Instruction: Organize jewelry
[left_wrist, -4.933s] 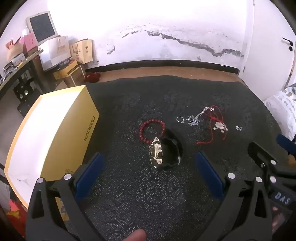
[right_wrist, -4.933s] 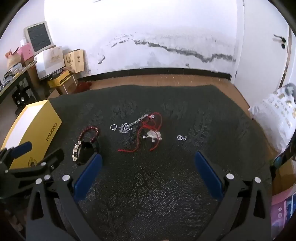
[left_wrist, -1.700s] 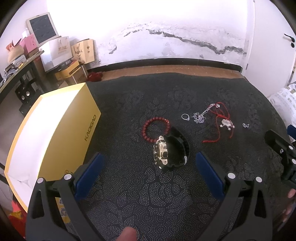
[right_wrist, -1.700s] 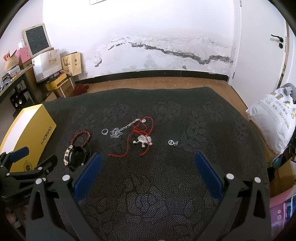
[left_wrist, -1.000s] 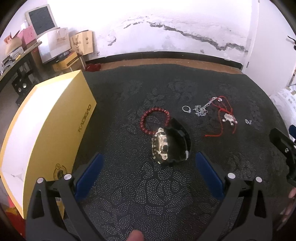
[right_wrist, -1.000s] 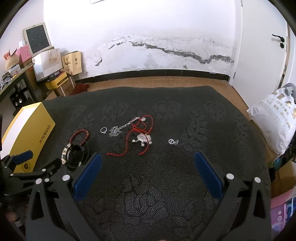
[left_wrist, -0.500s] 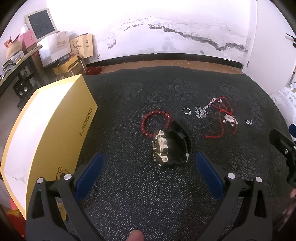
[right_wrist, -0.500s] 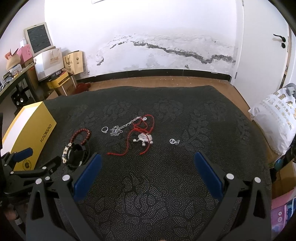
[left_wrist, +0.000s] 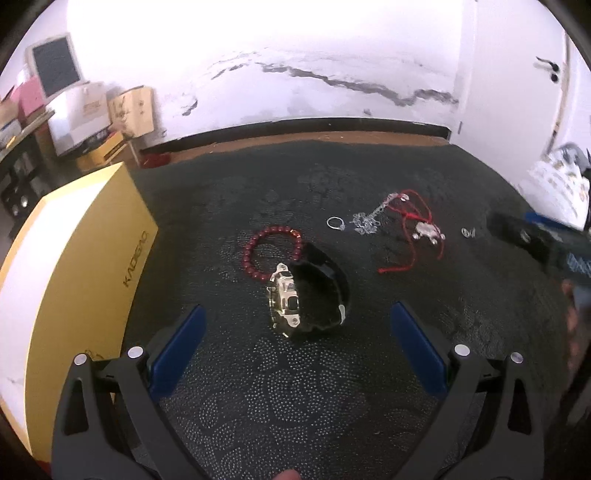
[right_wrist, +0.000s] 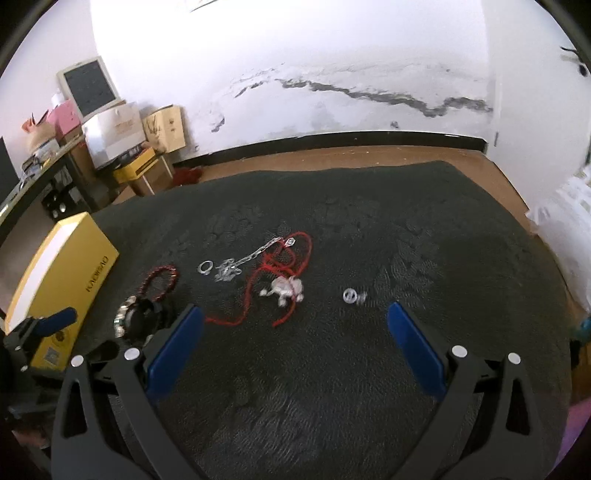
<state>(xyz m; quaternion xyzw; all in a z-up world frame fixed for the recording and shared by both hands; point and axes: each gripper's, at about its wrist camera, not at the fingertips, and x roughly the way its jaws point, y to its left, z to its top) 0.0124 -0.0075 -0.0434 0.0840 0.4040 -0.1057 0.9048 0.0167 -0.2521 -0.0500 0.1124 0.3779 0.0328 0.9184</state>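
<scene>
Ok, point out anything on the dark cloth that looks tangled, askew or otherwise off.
The red cord is snarled in loose loops across the silver chain, with a silver charm caught in it. The watch lies tipped on its side, its band over the red bead bracelet. Nothing looks broken.

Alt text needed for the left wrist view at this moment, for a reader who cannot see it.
The open left gripper hovers empty over a dark patterned cloth, lined up with a black-strapped watch. A red bead bracelet lies just beyond, with a ring, silver chain and red cord pendant farther right; a yellow box sits left.
</scene>
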